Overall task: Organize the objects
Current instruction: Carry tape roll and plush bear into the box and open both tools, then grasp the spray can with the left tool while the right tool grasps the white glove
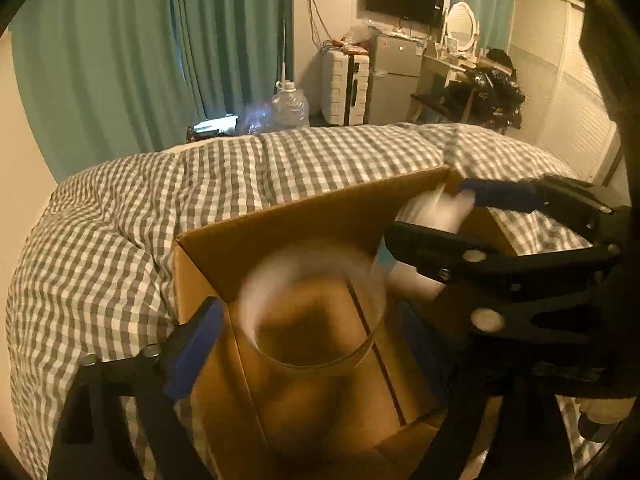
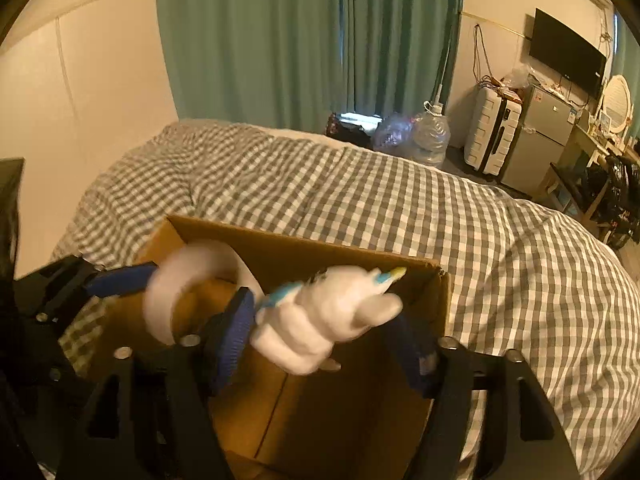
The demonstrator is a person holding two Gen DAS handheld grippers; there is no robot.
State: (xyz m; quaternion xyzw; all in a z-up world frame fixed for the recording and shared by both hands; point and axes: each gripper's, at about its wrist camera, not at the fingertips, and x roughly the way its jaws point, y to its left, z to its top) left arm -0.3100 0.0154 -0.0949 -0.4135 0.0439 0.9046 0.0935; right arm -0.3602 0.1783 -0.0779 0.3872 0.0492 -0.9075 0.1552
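Observation:
An open cardboard box (image 1: 304, 216) sits on the checked bed cover; it also shows in the right wrist view (image 2: 320, 256). My left gripper (image 1: 308, 340) is open over the box, and a blurred roll of clear tape (image 1: 316, 304) hangs between its fingers, apparently loose. The tape roll also shows in the right wrist view (image 2: 176, 284). My right gripper (image 2: 324, 332) is over the box with a white plush toy (image 2: 320, 320) with blue and yellow trim between its fingers. In the left wrist view the right gripper (image 1: 432, 216) holds the white toy (image 1: 440, 212) at the box's right side.
The grey checked bed cover (image 2: 440, 216) surrounds the box. Beyond the bed are green curtains (image 1: 120, 60), a water jug (image 1: 290, 106), a white suitcase (image 1: 344, 84), a small fridge (image 1: 394, 80) and a cluttered desk with a mirror (image 1: 462, 24).

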